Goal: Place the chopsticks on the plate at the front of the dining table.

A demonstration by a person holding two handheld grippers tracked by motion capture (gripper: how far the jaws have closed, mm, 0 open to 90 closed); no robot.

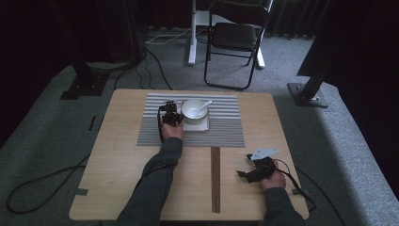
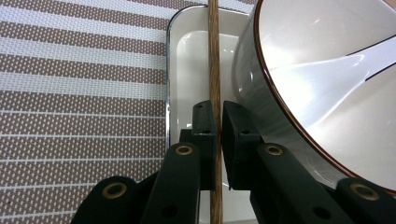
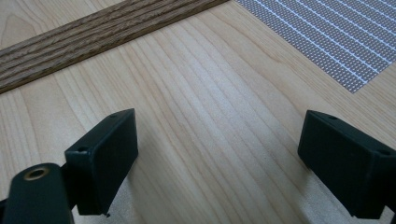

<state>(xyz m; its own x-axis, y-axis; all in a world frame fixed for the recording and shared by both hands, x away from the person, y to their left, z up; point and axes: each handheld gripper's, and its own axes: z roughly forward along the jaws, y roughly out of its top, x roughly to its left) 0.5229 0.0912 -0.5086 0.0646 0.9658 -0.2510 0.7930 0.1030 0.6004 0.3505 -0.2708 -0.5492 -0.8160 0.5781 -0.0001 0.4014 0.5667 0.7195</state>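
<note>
Two grippers, split roles: left gripper (image 2: 215, 122) pinching a chopstick (image 2: 214, 60) over the tray (image 2: 180, 70), at nine o'clock of the bowl (image 2: 322, 84); right gripper (image 3: 219, 163) gaping wide, idle, resting on the table (image 3: 196, 93).

Glossy white bowl (image 2: 327, 93), woven matt placemat (image 2: 79, 93), smooth wooden table (image 3: 196, 121)

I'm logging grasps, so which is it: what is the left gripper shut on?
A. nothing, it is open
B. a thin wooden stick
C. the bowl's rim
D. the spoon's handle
B: in the left gripper view the left gripper is clamped on a thin wooden stick that runs over the white tray, beside the bowl.
</note>
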